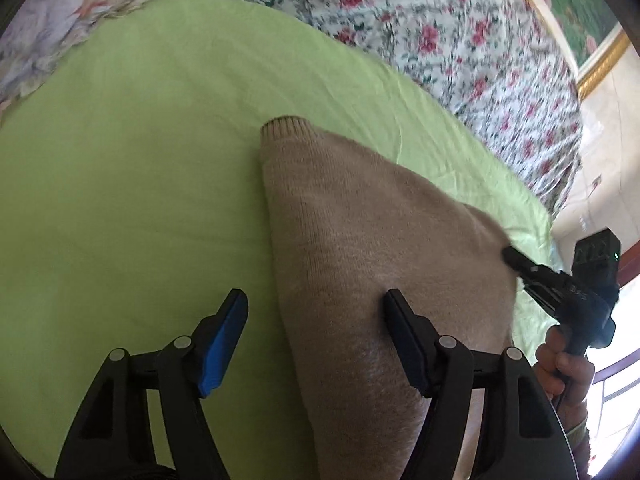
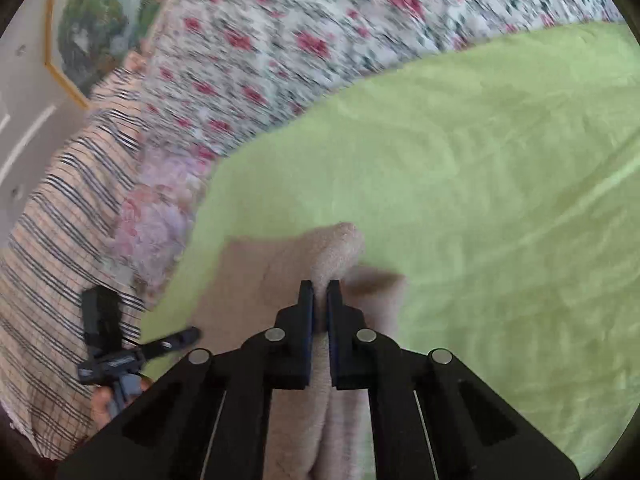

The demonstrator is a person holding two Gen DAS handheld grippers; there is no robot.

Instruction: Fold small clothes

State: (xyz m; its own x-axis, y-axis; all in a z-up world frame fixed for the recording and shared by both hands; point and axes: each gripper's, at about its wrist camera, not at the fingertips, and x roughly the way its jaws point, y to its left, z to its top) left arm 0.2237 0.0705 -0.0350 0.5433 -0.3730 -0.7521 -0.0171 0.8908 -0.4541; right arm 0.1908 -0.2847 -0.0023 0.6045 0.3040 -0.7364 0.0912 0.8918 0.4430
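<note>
A beige knitted sweater (image 1: 360, 248) lies on a lime-green sheet (image 1: 140, 168) spread over a bed. In the left wrist view its long axis runs from the near edge away toward the far side, narrowing to a ribbed cuff or hem (image 1: 286, 125) that points far and slightly left. The left gripper (image 1: 314, 304) has its two black fingers spread wide apart, holding nothing; the left finger, faced with a blue pad (image 1: 220, 348), sits over the bare green sheet just beside the sweater's left edge, while the right finger sits over the knit. At the sweater's right edge, the right gripper (image 1: 510, 254) reaches in from the right, held by the person's hand (image 1: 566, 368). In the right wrist view the right gripper (image 2: 320, 286) is clamped on a raised fold of the sweater (image 2: 340, 240), the fabric bunched up between nearly closed fingers. The left gripper (image 2: 188, 336) appears at the near left of that view. Beyond the green sheet lies a floral bedspread (image 1: 440, 40) with red roses, and to the left a striped cloth (image 2: 60, 220). A gold-framed picture (image 1: 592, 60) hangs on the wall. White markings on the gripper bodies are too blurred to read.
</note>
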